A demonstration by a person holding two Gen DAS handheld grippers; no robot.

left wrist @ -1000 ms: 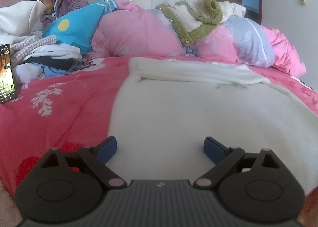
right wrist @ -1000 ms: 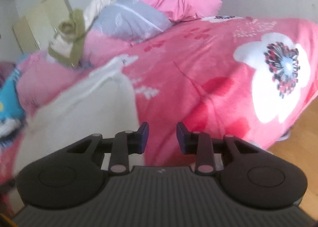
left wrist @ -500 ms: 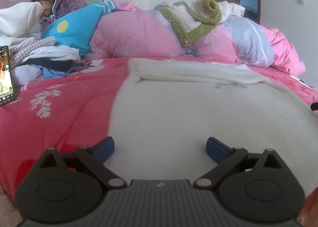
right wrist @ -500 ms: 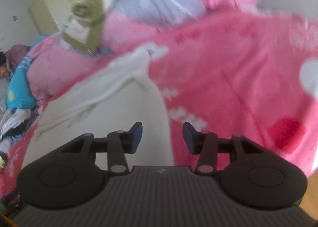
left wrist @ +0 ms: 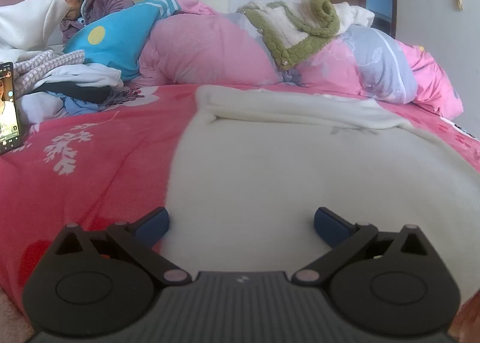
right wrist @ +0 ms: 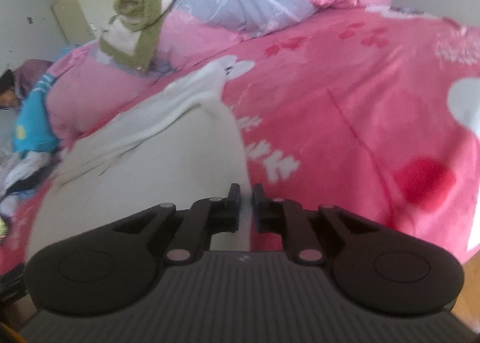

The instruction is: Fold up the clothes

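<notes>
- Right wrist view: your right tongs [right wrist: 246, 193] have just been closing, and the jaws now stand almost together at the right-hand edge of the cream garment [right wrist: 168, 157], where a thin strip of pale cloth shows in the slit between them. It reads as a pinch on that edge, though the frame is blurred there.
- A second ago these same tongs stood part-open over the pink bedspread [right wrist: 345, 109], clear of the cloth; they have since swung across to the garment's border.
- Left wrist view: your left tongs [left wrist: 241, 220] have just been opening and now stand fully spread and released, low over the near part of the garment [left wrist: 285, 169], nothing between the pads.
- What this likely means: one edge is secured, the other is not yet taken, so the fold looks about to begin rather than under way.
- Pose: both tools tip moderately downward toward the bed; the left one looks straight along the garment, the right one comes at it from the side.
- The garment lies spread flat in the middle of the bedspread, its far end doubled over in a band, just short of the heaped quilts [left wrist: 210, 52].
- A person [left wrist: 90, 4] sits at the far left, beside loose clothes [left wrist: 75, 79] and a phone [left wrist: 7, 106].
</notes>
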